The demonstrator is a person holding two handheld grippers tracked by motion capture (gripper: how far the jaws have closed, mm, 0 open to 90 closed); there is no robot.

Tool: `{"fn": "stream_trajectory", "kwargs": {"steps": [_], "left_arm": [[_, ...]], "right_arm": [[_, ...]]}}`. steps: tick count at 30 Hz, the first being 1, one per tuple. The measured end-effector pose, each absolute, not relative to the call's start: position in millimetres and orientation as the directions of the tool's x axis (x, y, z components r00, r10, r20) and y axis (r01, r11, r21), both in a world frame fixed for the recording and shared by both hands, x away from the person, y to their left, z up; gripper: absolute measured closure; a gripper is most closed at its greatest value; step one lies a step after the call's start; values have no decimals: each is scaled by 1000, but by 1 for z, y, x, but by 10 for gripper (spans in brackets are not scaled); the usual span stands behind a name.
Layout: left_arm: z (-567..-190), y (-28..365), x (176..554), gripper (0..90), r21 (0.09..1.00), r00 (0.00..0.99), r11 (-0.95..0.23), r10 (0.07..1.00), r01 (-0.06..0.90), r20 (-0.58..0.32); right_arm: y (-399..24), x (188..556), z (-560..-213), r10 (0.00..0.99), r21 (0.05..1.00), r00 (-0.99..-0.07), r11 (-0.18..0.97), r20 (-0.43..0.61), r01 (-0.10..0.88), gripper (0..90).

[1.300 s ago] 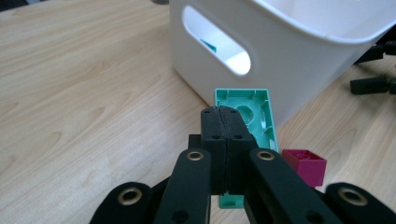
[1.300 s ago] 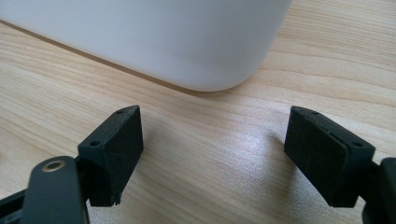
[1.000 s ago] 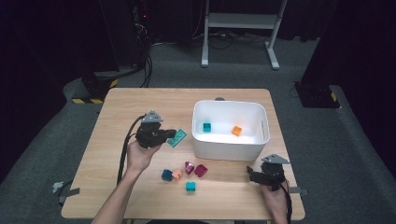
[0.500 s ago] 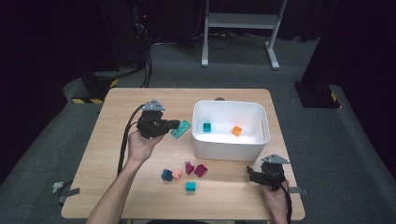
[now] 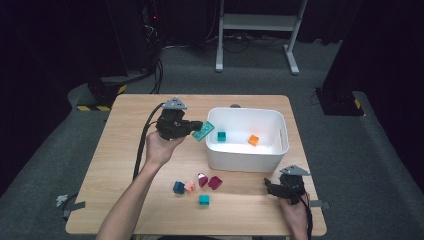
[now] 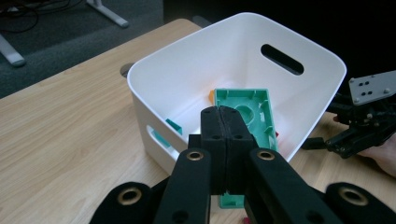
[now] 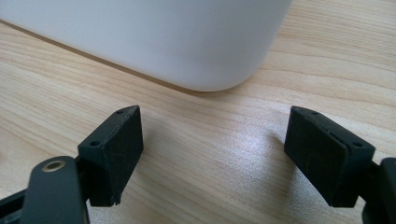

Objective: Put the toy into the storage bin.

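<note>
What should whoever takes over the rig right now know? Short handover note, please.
Left hand-held gripper: shut on a green piece, held at the bin's left rim, not yet dropped.
Right hand-held gripper: open, holding nothing, low over the table near the bin's front right corner.
In the bin: a teal block and an orange block.
On the table in front of the bin: blue, peach, two magenta and a teal one.
Done, it seems: two blocks binned. Probably left: release the green piece, then bin the five loose ones.
</note>
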State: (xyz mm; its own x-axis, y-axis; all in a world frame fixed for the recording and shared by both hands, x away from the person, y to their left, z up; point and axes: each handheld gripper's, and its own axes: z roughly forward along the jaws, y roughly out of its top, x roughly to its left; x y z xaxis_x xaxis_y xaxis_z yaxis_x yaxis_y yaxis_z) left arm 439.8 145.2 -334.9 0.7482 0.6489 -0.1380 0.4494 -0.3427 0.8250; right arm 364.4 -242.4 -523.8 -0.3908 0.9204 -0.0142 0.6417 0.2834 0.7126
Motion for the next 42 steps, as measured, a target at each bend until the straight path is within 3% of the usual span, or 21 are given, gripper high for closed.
{"fn": "stream_trajectory", "kwargs": {"steps": [31, 42], "left_arm": [[-348, 87, 474, 885, 802, 769, -394, 628, 449, -122], [-344, 90, 470, 574, 822, 765, -375, 635, 429, -110]], "right_arm": [[-242, 364, -524, 920, 713, -391, 284, -14, 642, 193], [-242, 364, -524, 920, 713, -391, 284, -14, 642, 193]]}}
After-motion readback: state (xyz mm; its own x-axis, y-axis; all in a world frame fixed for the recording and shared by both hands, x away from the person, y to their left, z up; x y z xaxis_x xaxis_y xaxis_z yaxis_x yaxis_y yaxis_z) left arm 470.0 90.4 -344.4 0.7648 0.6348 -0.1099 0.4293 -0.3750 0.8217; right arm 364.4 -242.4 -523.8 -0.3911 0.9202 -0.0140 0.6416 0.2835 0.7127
